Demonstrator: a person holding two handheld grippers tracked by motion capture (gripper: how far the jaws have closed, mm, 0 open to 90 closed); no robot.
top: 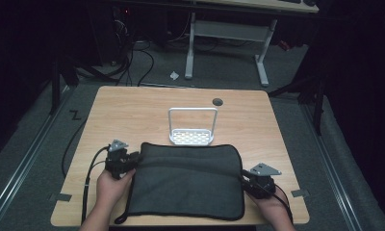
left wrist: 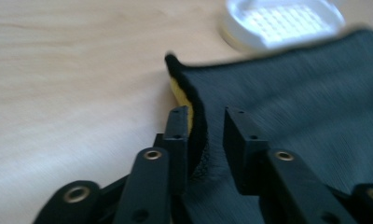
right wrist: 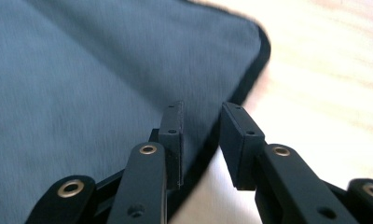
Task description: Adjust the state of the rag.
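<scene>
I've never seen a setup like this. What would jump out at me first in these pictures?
Most striking is the big dark grey cloth mat lying flat at the near middle of the wooden table, with a left gripper at its left edge and a right gripper at its right edge, each with the black hem between its parted jaws. Just behind the mat stands a small white rack with a tall wire handle.

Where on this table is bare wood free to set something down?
Free: the far strip behind the white rack, and the left side beyond the left gripper. Crowded: the near middle, under the dark pad, with the right gripper at its right edge.
</scene>
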